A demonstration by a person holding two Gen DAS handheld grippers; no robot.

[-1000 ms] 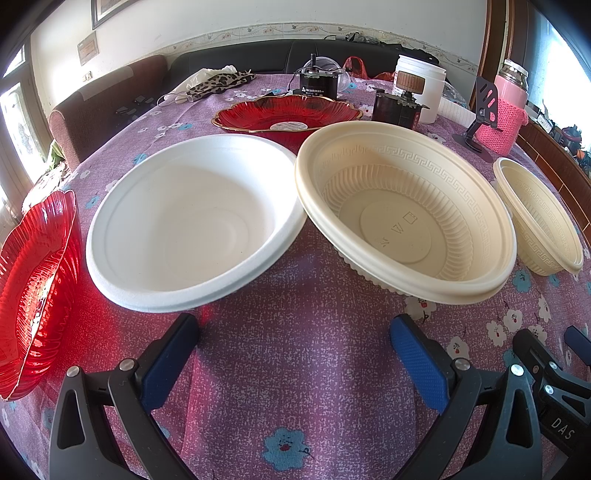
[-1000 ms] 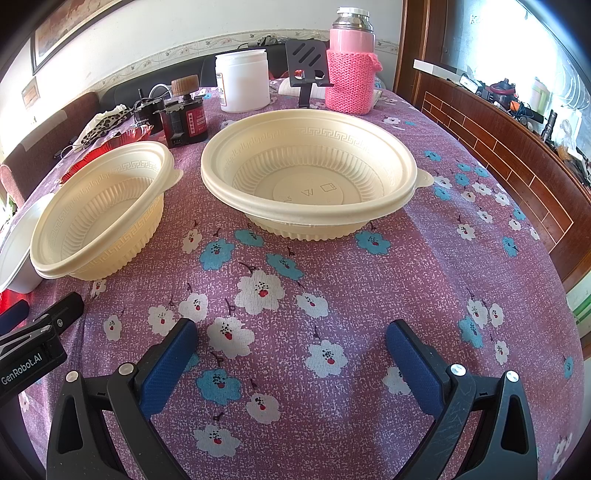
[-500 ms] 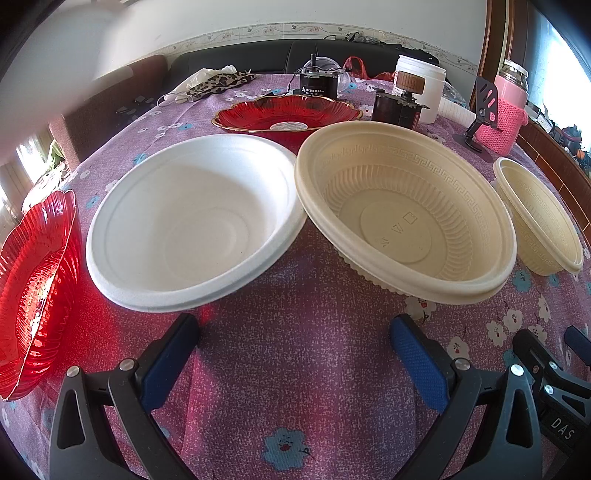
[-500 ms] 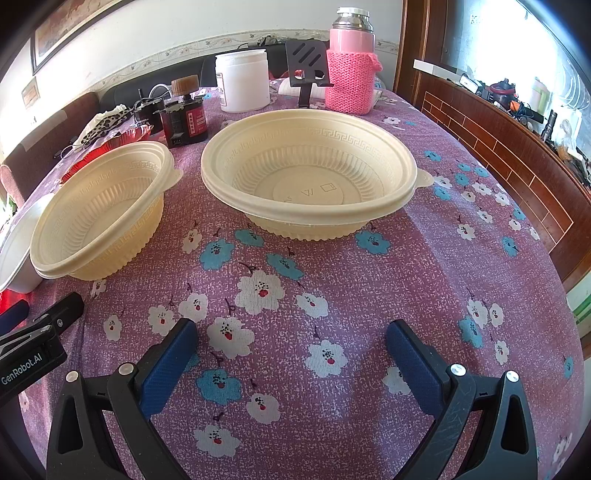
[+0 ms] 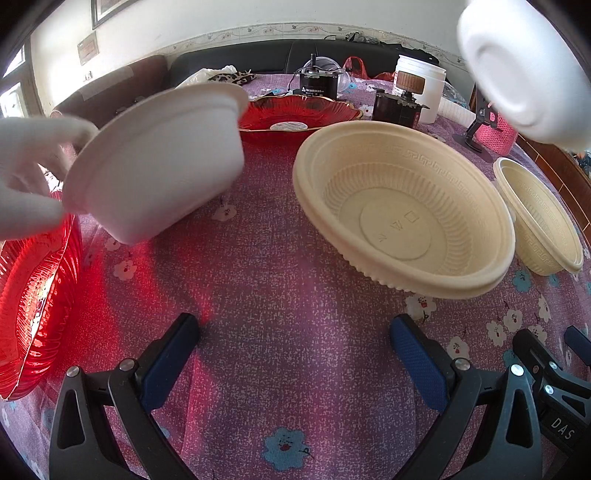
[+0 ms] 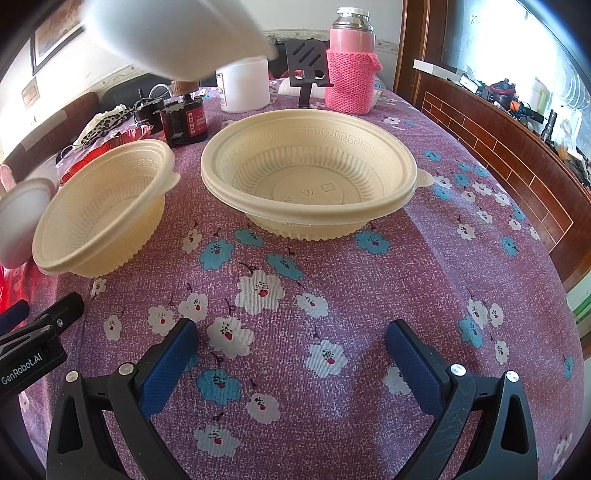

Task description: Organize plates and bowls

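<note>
In the left wrist view a white-gloved hand tilts a white bowl up off the purple cloth. A second white bowl hangs in the air at top right; it also shows in the right wrist view. Two cream bowls stand on the table: a large one and a small one; they also show in the right wrist view as the large-looking bowl and the bowl left of it. A red plate lies at left, another behind. My left gripper and right gripper are open and empty.
At the back stand a white jar, a pink knitted flask, a black phone stand, a black and red box and a black motor. A wooden ledge runs along the right side.
A gloved hand has come in and tipped the white bowl up off the table. A second white bowl has appeared in the air. Both grippers have stayed still.
</note>
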